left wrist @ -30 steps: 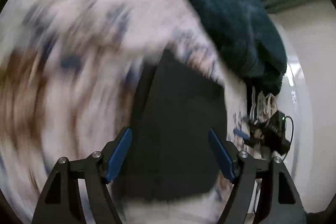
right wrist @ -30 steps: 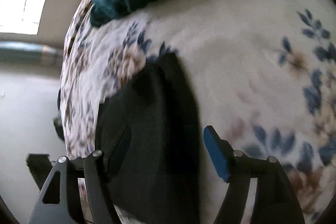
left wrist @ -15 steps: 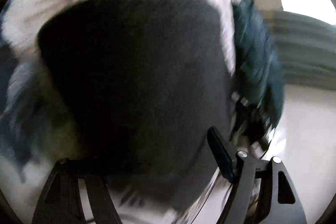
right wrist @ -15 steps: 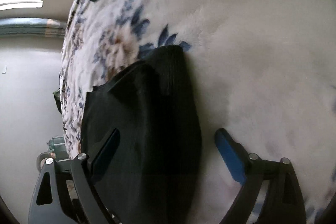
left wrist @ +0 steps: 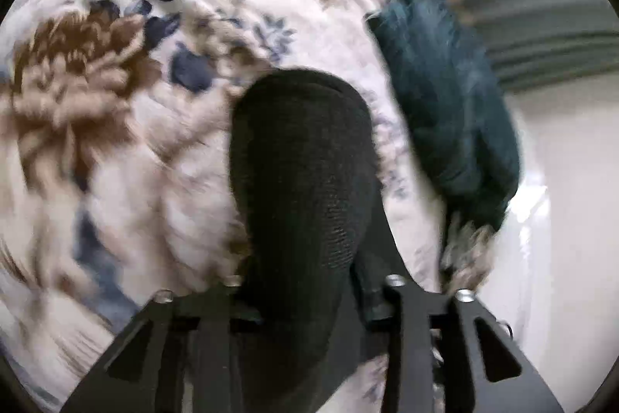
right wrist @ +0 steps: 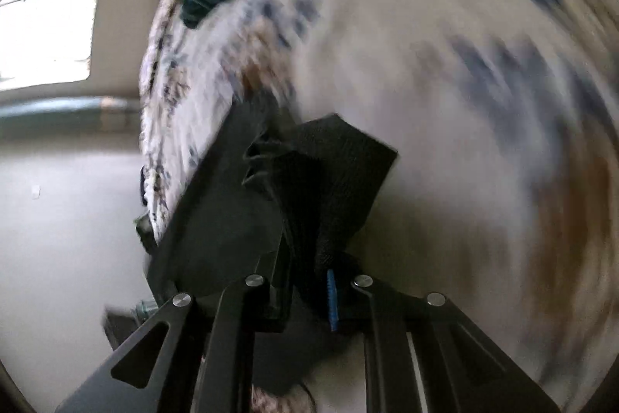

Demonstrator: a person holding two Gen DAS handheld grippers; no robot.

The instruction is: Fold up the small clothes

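- Fingers of the left gripper (left wrist: 305,300) are close together around the near end of a black knit garment (left wrist: 301,157); the fabric fills the gap between them and covers the pads, so they seem to grip it.
- Fingers of the right gripper (right wrist: 309,297) are also nearly closed, with black fabric (right wrist: 332,173) pinched between them; one blue pad (right wrist: 332,300) shows at the edge of the cloth.
- Whether both hold the same piece I cannot tell, but it looks like the same ribbed black material.
- This garment lies over a floral blanket (left wrist: 116,103) on what seems to be a bed, and its far end rests on the blanket.
- A dark teal cloth (left wrist: 445,95) sits near it on the blanket, apart from the black piece.
- I judge the garment to be light, soft and limp; it creases and bends at the grip, so it will sag if held at one point only.
- It does not look slippery or fragile, because the knit has a rough texture.
- Good places to hold are the corners or the hem edge, one for each gripper.
- No brand, label or writing is readable; the right view is much blurred.
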